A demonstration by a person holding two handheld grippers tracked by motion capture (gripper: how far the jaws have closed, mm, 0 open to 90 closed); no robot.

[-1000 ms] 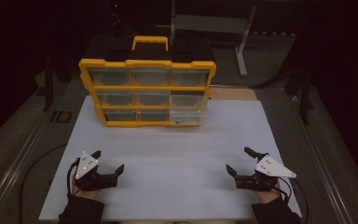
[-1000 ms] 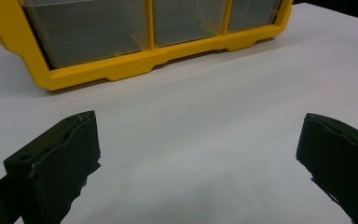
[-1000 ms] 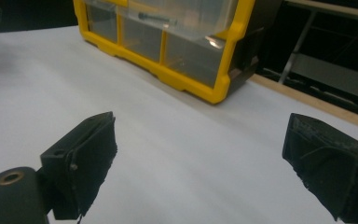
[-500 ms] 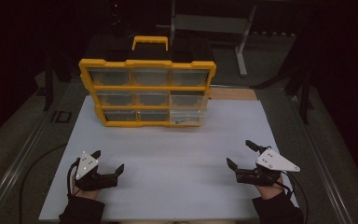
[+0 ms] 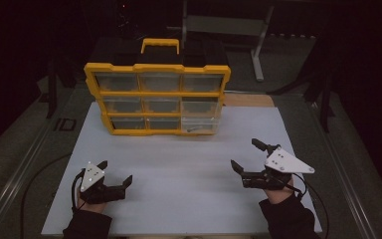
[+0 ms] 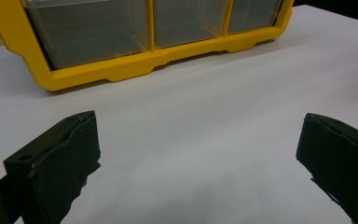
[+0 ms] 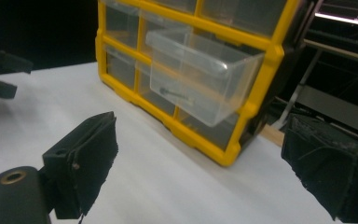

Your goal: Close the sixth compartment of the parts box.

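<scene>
facing the yellow organizer [image 5: 157, 93] at the far side of the white mat [image 5: 189, 164], i saw nine clear drawers, its bottom right drawer [image 7: 200, 74] pulled out. my left gripper [image 5: 115, 175] and right gripper [image 5: 247, 155], nearer than it, were both spread apart, empty.

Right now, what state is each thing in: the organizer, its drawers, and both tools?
Yellow organizer: upright at the far side of the white mat, handle up.
Bottom-right drawer: pulled partly out, a small dark item inside.
Other drawers: pushed in.
Left tool: open, holding nothing, low over the mat.
Right tool: open, holding nothing, facing the organizer.
</scene>
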